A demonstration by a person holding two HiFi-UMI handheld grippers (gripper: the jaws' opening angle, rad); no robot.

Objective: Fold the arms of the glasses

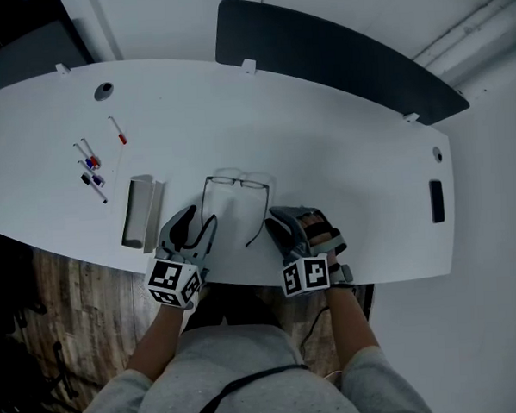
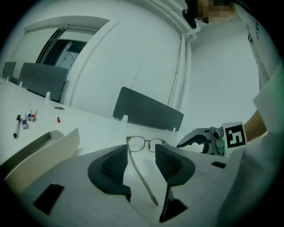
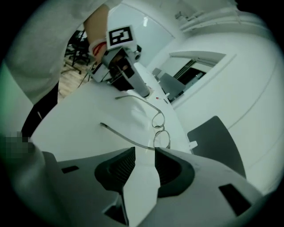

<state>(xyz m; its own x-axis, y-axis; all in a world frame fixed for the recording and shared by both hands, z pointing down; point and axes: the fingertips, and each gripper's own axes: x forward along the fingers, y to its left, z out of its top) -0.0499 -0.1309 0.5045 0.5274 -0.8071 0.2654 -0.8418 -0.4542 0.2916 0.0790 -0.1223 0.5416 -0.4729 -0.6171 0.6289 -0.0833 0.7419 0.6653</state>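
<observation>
Thin-framed glasses (image 1: pixel 236 185) lie on the white table (image 1: pixel 350 153), lenses away from me and both arms unfolded toward me. In the head view my left gripper (image 1: pixel 199 225) sits at the end of the left arm of the glasses. In the left gripper view that arm (image 2: pixel 141 177) runs down the gap between the open jaws of my left gripper (image 2: pixel 141 165), and neither pad presses on it. My right gripper (image 1: pixel 293 223) rests just right of the other arm. Its jaws (image 3: pixel 145 165) stand open and empty, with that arm (image 3: pixel 128 139) crossing just beyond the fingertips.
An open white case (image 1: pixel 141 213) lies left of the left gripper. Several markers (image 1: pixel 90 167) and a red pen (image 1: pixel 117 131) lie farther left. A dark divider panel (image 1: pixel 336 55) stands along the far edge. The table's near edge runs just under both grippers.
</observation>
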